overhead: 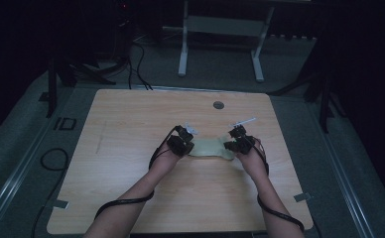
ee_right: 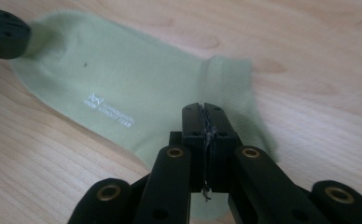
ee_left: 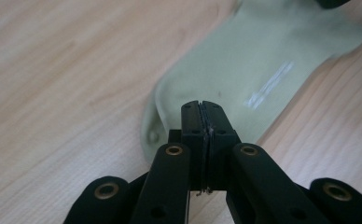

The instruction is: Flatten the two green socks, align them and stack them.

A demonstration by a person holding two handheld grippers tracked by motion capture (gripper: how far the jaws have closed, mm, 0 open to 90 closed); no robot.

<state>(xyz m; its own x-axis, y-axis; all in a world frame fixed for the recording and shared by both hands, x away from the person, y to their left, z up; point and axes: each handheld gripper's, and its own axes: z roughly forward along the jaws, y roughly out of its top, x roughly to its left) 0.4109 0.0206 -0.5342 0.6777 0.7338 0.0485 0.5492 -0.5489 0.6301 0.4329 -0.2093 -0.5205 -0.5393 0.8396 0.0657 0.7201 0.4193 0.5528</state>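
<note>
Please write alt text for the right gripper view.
The right hand-held gripper, jaws closed, pinches the ribbed cuff end of a pale green sock lying flat on a wooden table. White lettering marks the sock, and the other hand-held gripper meets its far end.

Black tongs (ee_left: pixel 201 112), brass rivets, black cables along bare forearms.

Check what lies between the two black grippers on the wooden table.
The pale green sock spans from left gripper to right gripper, per the high view.
</note>
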